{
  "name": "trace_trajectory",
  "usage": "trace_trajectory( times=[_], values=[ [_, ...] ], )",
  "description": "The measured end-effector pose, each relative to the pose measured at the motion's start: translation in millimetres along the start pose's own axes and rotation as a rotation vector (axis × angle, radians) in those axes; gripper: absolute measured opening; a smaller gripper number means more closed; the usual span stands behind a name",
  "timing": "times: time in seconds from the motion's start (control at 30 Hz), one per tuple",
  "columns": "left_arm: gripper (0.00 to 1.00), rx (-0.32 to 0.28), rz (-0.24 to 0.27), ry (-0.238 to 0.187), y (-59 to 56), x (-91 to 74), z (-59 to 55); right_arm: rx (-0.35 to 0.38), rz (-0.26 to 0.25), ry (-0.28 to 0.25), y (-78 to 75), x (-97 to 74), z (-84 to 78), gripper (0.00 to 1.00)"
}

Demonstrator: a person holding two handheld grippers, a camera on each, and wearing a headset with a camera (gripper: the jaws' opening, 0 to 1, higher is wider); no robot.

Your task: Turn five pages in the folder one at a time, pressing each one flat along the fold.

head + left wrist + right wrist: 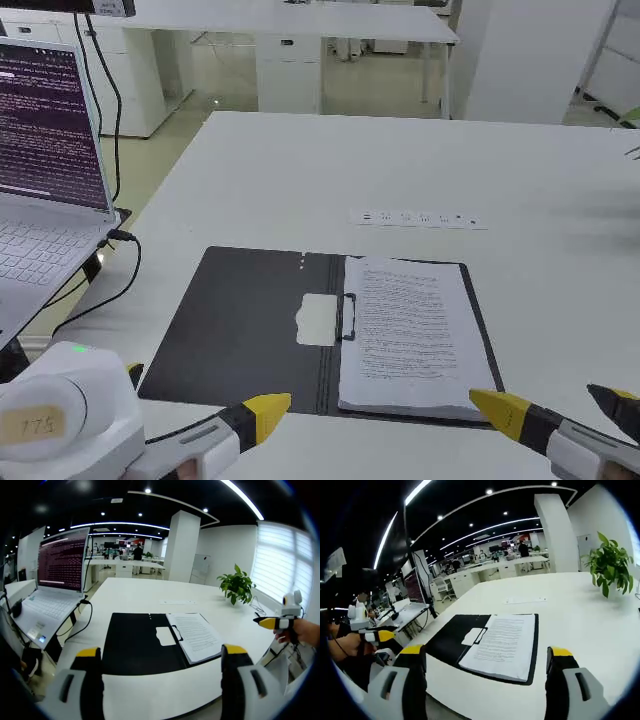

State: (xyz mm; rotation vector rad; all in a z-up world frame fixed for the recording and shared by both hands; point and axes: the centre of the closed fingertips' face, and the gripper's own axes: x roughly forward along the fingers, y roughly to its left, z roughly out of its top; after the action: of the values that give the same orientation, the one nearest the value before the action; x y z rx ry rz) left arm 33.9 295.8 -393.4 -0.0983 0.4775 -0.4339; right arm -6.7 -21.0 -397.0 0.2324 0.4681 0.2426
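Observation:
A black folder [240, 330] lies open on the white table, with a white label patch and a clip near its fold. A stack of printed pages [410, 335] rests flat on its right half. My left gripper [200, 395] hovers open at the folder's near left corner, its yellow-tipped jaws wide apart and holding nothing. My right gripper [557, 405] is open too, just off the near right corner of the pages. In the left gripper view the jaws [161, 655] frame the folder [135, 645] and pages [197, 635]. The right gripper view [486, 652] looks across the pages [502, 642].
An open laptop [40, 200] on a stand sits at the left, its cable [110, 290] trailing to the table edge. A flush power strip [418, 218] lies beyond the folder. A potted plant [236, 585] stands far right. More desks are behind.

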Motion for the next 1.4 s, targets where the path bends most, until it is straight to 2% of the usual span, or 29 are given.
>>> trace_trajectory(
  times=[0.23,0.5,0.73,1.07,1.23,1.4],
  values=[
    [0.99,0.003,-0.003,-0.005,-2.3,1.2,1.3,-0.007,0.011,0.018,3.3,3.3,-2.9,0.99],
    [0.99,0.003,-0.011,0.012,-6.7,5.9,-3.5,-0.002,0.019,0.018,5.9,4.4,-2.3,0.99],
    [0.99,0.001,-0.019,0.008,-10.2,7.2,-1.0,0.000,0.020,0.028,5.6,4.4,-6.0,0.99],
    [0.99,0.009,-0.027,0.003,-12.9,6.3,0.5,-0.001,0.018,0.018,5.7,1.5,-3.6,0.99],
    [0.99,0.026,-0.029,0.015,-13.7,4.9,-3.5,0.001,0.018,0.013,6.6,-0.1,-4.4,0.99],
    [0.99,0.044,-0.033,-0.007,-13.4,2.4,-2.6,0.001,0.015,0.002,6.4,-2.5,-3.9,1.00]
  ],
)
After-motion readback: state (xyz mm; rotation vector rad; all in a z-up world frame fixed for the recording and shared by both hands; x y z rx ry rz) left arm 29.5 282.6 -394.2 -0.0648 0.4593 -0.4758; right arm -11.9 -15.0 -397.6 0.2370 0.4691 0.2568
